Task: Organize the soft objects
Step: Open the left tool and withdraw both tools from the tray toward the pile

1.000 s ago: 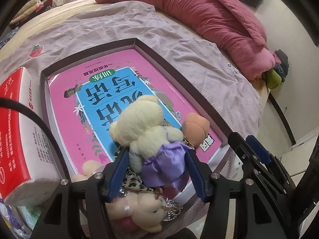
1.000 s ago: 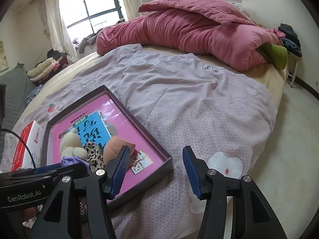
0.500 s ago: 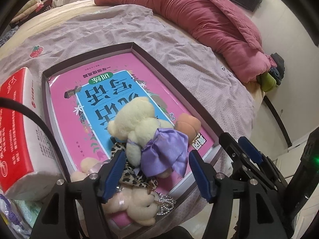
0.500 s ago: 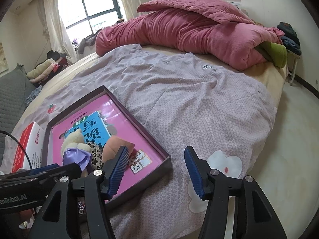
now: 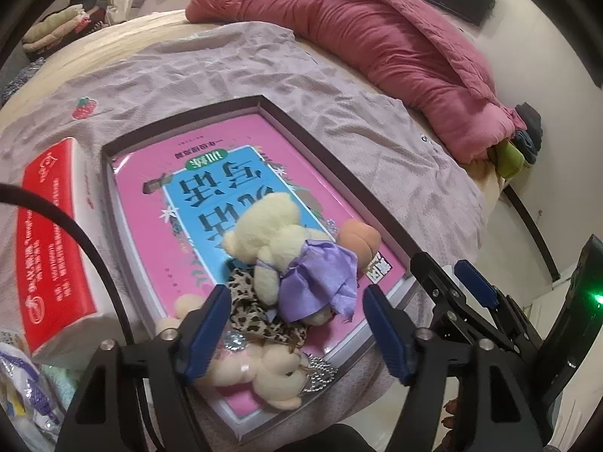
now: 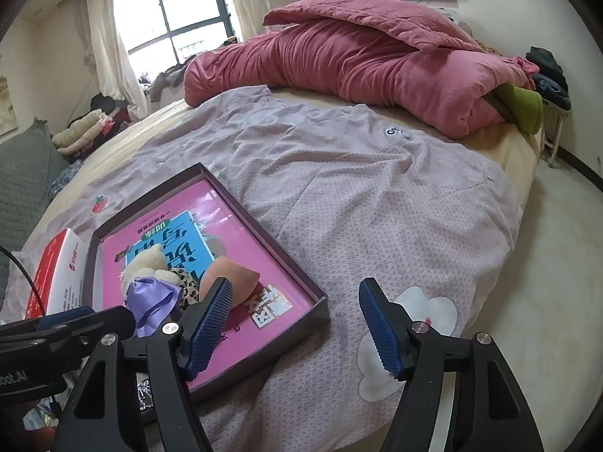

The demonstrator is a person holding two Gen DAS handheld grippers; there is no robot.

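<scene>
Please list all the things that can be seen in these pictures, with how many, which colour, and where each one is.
Tray: one, dark rim, on the bed's near part.
Book: one, pink and blue, lying flat in the tray.
Cream bear: one, purple dress, lying on the book.
Leopard-print plush: one, partly under the cream bear.
Peach plush: one, orange-pink, beside the bear near the tray's right rim.
Pale bear: one, cream, at the tray's near edge.
Tissue pack: one, red and white, left of the tray.
Sheet: one, lilac, spread over the bed.
Quilt: one, dark pink, bunched at the far side.
Left gripper: open, above the plush pile.
Right gripper: open, empty, by the tray's corner.
</scene>
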